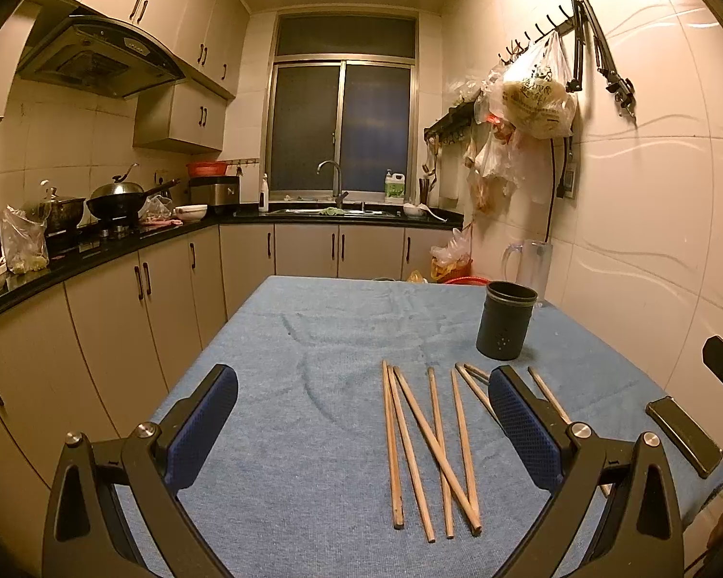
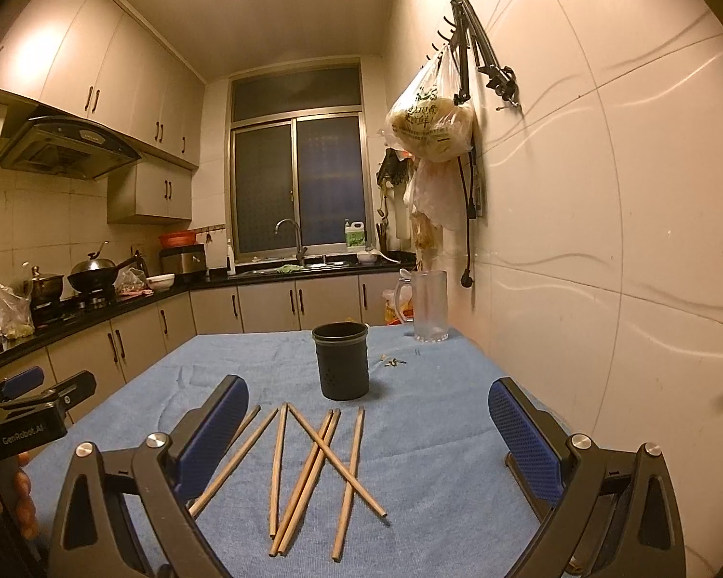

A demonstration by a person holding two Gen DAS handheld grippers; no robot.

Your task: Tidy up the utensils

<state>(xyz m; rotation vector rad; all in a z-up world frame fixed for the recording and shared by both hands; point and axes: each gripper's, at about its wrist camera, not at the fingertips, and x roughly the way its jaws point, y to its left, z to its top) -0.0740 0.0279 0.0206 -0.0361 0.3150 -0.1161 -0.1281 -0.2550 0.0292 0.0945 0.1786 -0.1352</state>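
Several wooden chopsticks [image 1: 431, 443] lie scattered and partly crossed on the blue table cloth [image 1: 289, 385], in front of a dark round utensil holder [image 1: 506, 320] that stands upright. My left gripper [image 1: 364, 421] hovers open above the cloth, its right finger over the rightmost sticks. In the right wrist view the same chopsticks [image 2: 313, 462] lie between and just left of my open right gripper [image 2: 364, 433], with the holder [image 2: 341, 361] behind them. Nothing is held. The left gripper's body [image 2: 33, 414] shows at that view's left edge.
A clear plastic jug [image 2: 426, 306] stands at the table's far right by the tiled wall. A dark flat phone-like object [image 1: 684, 436] lies near the table's right edge. Small bits [image 2: 393, 361] lie beside the holder. Kitchen counters, stove and sink run along the left and back.
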